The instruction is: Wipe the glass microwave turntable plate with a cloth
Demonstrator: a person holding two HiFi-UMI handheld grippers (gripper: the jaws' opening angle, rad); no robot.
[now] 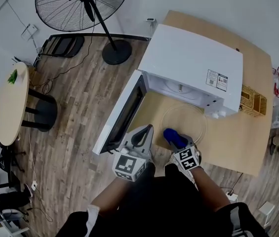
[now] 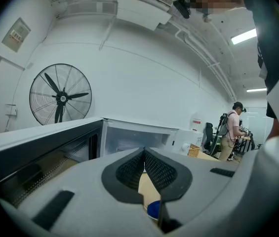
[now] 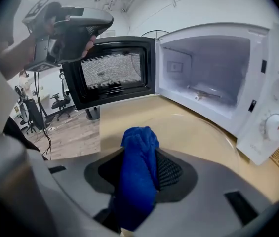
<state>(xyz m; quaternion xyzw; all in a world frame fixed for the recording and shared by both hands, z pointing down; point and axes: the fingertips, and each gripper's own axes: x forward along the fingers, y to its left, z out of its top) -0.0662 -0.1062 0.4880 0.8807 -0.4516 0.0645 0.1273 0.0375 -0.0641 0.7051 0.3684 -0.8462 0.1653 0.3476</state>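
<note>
Glass plate could slide off the desk if the right tool, gripping the blue cloth, rubs hard; the left tool looks closed, empty.

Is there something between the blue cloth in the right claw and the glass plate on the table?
Nothing visible stands between them. The right claw, shut on the blue cloth, is at the near rim of the glass turntable plate, which lies bare on the table. The left claw is off to the side, shut.
</note>
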